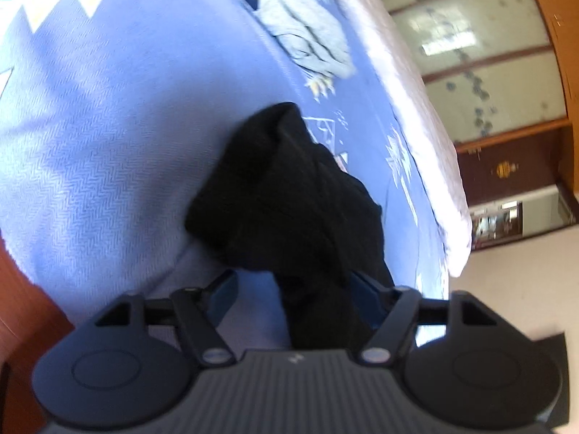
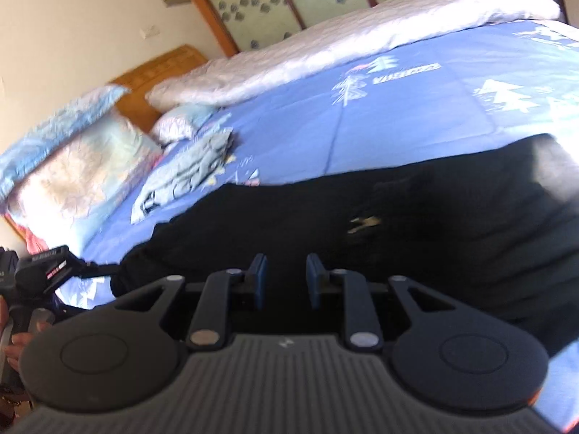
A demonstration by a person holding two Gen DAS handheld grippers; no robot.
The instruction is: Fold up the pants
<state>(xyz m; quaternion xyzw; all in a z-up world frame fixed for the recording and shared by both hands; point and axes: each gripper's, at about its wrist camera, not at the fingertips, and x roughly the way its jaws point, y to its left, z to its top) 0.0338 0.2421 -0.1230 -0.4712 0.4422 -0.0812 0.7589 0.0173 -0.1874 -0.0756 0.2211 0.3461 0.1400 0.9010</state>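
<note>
In the left wrist view, the blue bedspread [image 1: 108,144] with white tree prints is filling the field from nine o'clock to twelve, a crumpled grey garment [image 1: 307,39] is lying toward twelve o'clock, and a pale quilt [image 1: 409,108] is running along the bed's far edge toward two o'clock. The black pants [image 1: 286,195] are lying bunched at the centre, one strand trailing down to six o'clock between the jaws of the left gripper [image 1: 300,289]; those jaws are standing wide apart, their blue pads well clear on either side, the left one not touching the cloth, the right one partly hidden behind it, so nothing is being pinched. In the right wrist view, a hand [image 2: 16,343] is showing at eight o'clock on the handle of the other device, pillows [image 2: 72,159] are resting at ten o'clock against a wooden headboard [image 2: 159,68], and the grey garment [image 2: 188,170] is lying beside them. The pants [image 2: 398,224] are spreading as a broad dark band from eight o'clock across to three. The right gripper [image 2: 286,275] is hovering at their near edge, its jaws standing narrowly apart over black cloth; whether any fabric is being held between the pads I cannot tell.
</note>
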